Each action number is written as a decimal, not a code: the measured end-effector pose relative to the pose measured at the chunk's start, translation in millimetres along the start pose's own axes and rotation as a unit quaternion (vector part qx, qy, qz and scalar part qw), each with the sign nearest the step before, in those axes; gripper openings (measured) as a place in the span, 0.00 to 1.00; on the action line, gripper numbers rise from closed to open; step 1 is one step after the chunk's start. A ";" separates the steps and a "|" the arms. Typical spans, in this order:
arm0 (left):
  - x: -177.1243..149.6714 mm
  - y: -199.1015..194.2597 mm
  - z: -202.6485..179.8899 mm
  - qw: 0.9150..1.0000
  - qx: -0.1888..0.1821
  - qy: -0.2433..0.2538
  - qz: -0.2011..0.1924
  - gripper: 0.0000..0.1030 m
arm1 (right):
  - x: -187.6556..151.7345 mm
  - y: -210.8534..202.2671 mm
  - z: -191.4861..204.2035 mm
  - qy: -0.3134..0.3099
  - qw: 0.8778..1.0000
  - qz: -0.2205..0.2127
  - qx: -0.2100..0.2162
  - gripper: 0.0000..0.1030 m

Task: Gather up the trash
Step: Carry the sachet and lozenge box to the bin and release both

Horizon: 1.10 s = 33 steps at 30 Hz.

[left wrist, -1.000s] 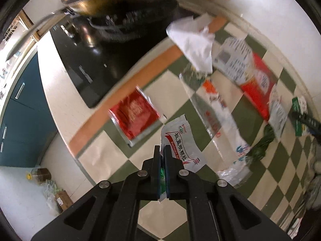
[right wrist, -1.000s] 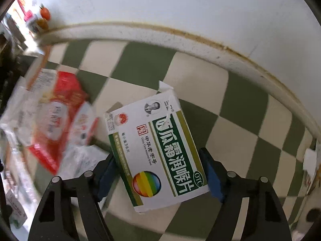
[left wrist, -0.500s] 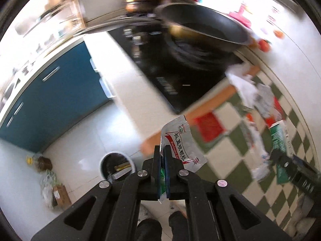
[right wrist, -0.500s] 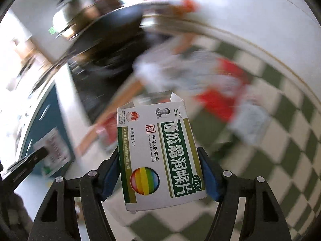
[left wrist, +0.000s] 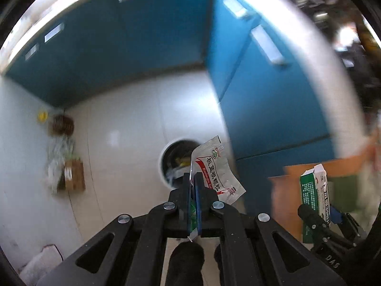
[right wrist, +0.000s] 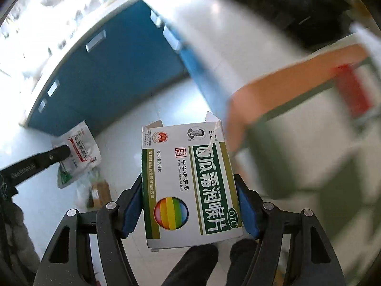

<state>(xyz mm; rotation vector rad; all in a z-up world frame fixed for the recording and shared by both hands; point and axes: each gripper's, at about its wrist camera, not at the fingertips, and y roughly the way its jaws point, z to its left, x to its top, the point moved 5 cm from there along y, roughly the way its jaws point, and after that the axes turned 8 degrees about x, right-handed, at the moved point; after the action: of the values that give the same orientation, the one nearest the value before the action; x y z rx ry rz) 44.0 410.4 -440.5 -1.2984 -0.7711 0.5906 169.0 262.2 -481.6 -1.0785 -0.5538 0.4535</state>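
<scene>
My left gripper (left wrist: pixel 194 178) is shut on a white sachet (left wrist: pixel 214 169) with red Chinese print, held in the air above the floor, in front of a round trash bin (left wrist: pixel 175 153). My right gripper (right wrist: pixel 189 190) is shut on a green and white medicine box (right wrist: pixel 188 186) with a rainbow circle. The box also shows at the right of the left wrist view (left wrist: pixel 315 195). The sachet and left gripper finger show at the left of the right wrist view (right wrist: pixel 81 149). The bin's lower right rim is hidden behind the sachet.
Blue cabinets (left wrist: pixel 142 47) stand behind a pale tiled floor (left wrist: pixel 123 128). A small cardboard box (left wrist: pixel 73 175) and a bottle (left wrist: pixel 62 125) sit by the wall at left. The checkered cloth's orange edge (right wrist: pixel 285 81) and counter are at right, blurred.
Both grippers have swung away from the checkered counter toward the floor, carrying the sachet and the box. The trash bin now sits just beyond the left gripper.
</scene>
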 end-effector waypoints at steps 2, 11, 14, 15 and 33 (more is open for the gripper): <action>-1.9 54.5 15.3 1.000 -0.001 -0.007 0.027 0.01 | -6.2 64.2 5.5 -0.001 1.000 0.020 -0.012 0.69; -19.2 285.1 31.5 0.990 -0.033 -0.011 0.133 0.01 | -28.2 298.7 -14.5 0.015 0.996 0.083 -0.041 0.69; -27.8 335.6 28.3 0.986 -0.046 -0.013 0.162 0.01 | -37.6 351.1 -27.2 0.021 0.994 0.099 -0.044 0.69; -28.0 344.8 26.1 0.984 -0.048 -0.015 0.168 0.01 | -42.9 371.7 -33.2 0.025 0.993 0.108 -0.045 0.68; -31.6 397.8 20.5 0.977 -0.067 -0.013 0.202 0.12 | -60.5 438.7 -48.0 0.032 0.988 0.153 -0.002 0.74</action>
<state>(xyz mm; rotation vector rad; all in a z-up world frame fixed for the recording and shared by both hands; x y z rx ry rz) 22.8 473.3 -834.6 -1.5890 -0.5773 0.8933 117.7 371.0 -910.6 -1.1823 -0.3330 0.6833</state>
